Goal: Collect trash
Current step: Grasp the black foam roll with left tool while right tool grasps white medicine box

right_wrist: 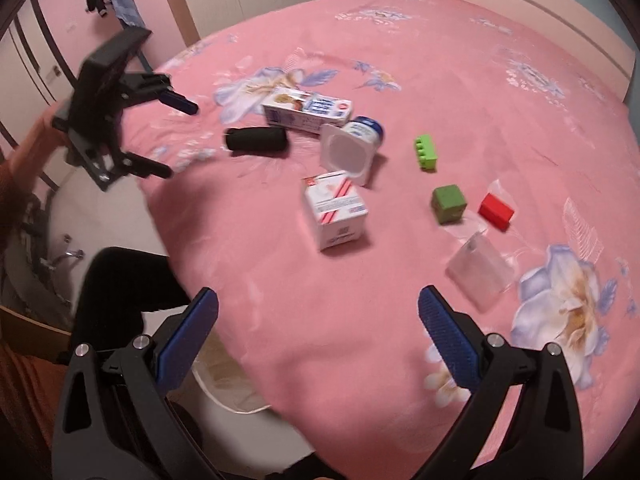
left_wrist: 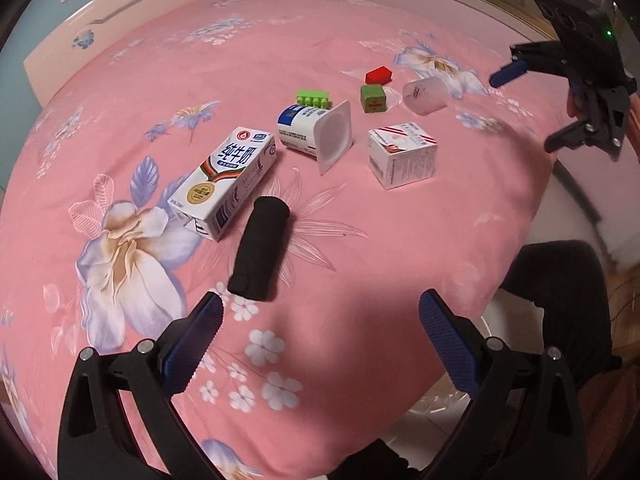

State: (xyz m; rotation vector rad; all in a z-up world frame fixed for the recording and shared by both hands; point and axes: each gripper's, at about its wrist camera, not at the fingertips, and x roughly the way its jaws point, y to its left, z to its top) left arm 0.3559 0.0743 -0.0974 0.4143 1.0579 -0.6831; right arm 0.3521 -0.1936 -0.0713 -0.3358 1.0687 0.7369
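Note:
On the pink floral bed lie a milk carton (left_wrist: 224, 184) (right_wrist: 308, 110), a yogurt cup on its side (left_wrist: 316, 132) (right_wrist: 352, 148), a small white box (left_wrist: 402, 155) (right_wrist: 336, 212), a clear plastic cup (left_wrist: 425, 95) (right_wrist: 478, 270) and a black roll (left_wrist: 260, 248) (right_wrist: 256, 141). My left gripper (left_wrist: 320, 340) (right_wrist: 178, 140) is open and empty, just short of the black roll. My right gripper (right_wrist: 318, 336) (left_wrist: 520, 108) is open and empty above the bed edge, apart from the white box.
A green toothed block (left_wrist: 314, 98) (right_wrist: 426, 153), a green cube (left_wrist: 373, 98) (right_wrist: 449, 204) and a red block (left_wrist: 378, 75) (right_wrist: 496, 212) lie among the trash. A lined white bin (right_wrist: 230, 380) (left_wrist: 448, 400) stands on the floor below the bed edge. The headboard (left_wrist: 120, 16) is beyond.

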